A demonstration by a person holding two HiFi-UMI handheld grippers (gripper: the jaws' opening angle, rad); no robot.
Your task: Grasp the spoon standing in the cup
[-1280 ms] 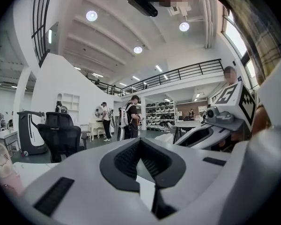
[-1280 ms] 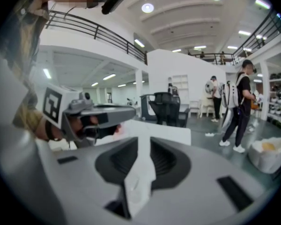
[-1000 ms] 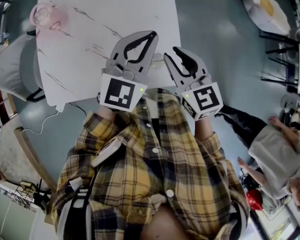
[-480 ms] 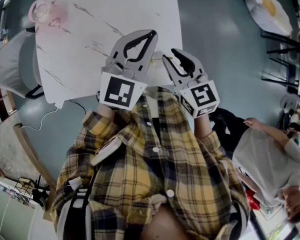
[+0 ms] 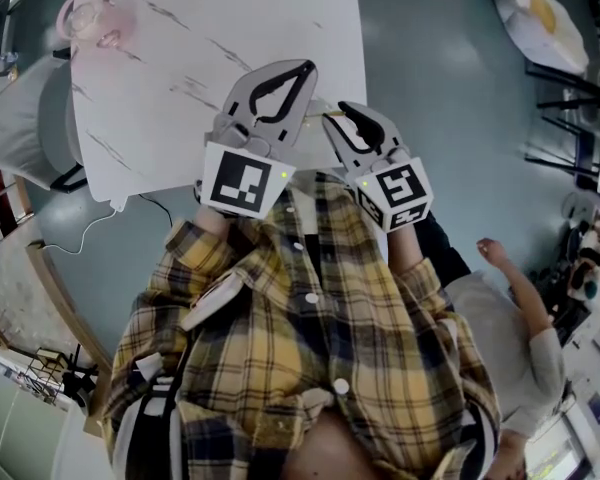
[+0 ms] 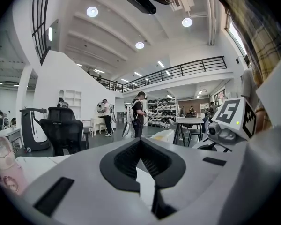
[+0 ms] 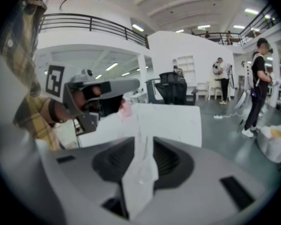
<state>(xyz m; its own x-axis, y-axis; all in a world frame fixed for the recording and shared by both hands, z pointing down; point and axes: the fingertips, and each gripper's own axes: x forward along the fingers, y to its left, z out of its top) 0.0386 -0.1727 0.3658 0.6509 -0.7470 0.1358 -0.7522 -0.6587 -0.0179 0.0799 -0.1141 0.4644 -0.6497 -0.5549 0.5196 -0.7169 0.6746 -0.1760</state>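
The right tongs (image 5: 338, 116) have edged slightly toward the left tongs (image 5: 302, 68) and stay clenched on a pale translucent strip (image 7: 139, 170), probably the spoon, so the grasp looks made. The left tongs are closed on nothing. Only the right gripper view shows that strip, while the head view places the pink cup (image 5: 85, 23) well ahead-left of both tongs, with no spoon visible in it.

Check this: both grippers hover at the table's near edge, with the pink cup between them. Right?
No. The head view shows the pink cup at the table's far left corner, away from the left gripper and right gripper, which are at the near edge.
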